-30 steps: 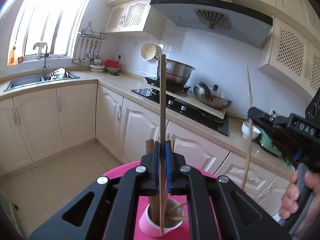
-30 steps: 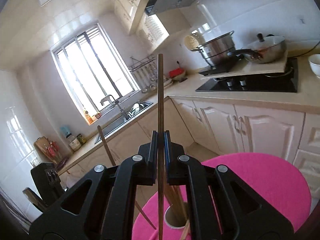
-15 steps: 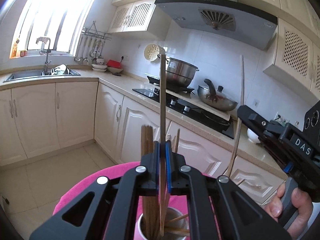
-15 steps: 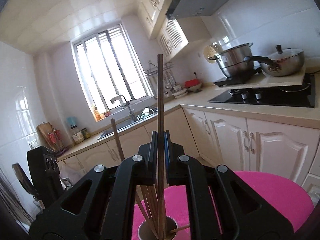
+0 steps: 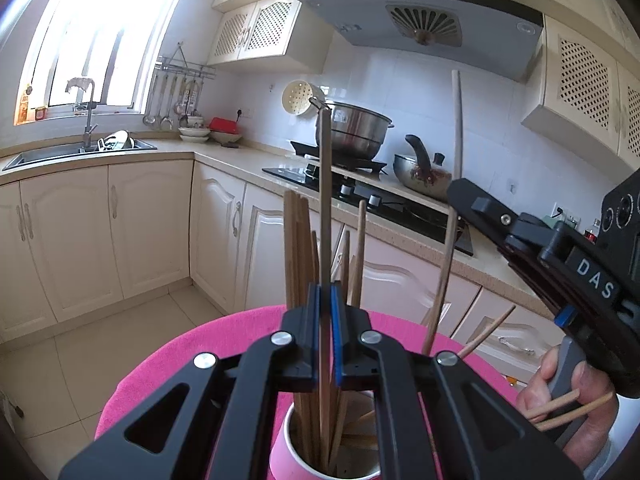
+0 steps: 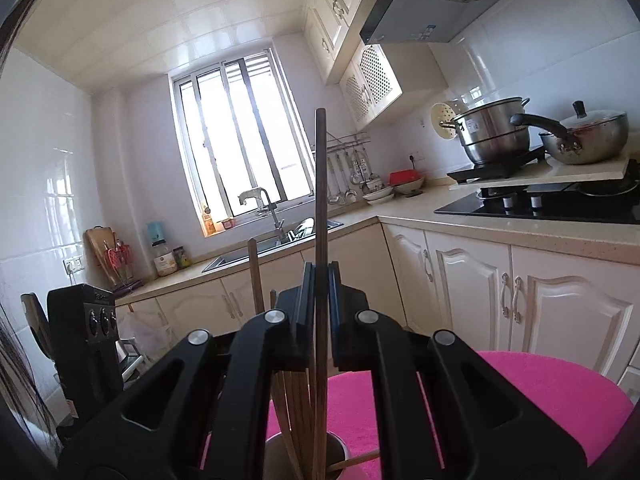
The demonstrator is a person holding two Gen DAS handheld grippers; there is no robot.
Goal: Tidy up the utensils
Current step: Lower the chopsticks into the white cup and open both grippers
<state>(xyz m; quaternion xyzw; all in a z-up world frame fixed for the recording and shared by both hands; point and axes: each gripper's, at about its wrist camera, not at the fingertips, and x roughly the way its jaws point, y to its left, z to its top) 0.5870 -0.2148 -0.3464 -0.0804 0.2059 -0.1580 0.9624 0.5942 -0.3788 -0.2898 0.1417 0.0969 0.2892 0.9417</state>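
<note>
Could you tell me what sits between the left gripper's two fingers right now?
One upright wooden chopstick is clamped in the left gripper, its lower end reaching into the pink cup of chopsticks on the pink surface. The left wrist view shows it.

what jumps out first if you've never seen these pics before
Each gripper is clamped on one upright chopstick: the left gripper and the right gripper, both above a pink cup already bristling with chopsticks. The cup stands on a bright pink round surface, with a steel pot on the stove behind.
</note>
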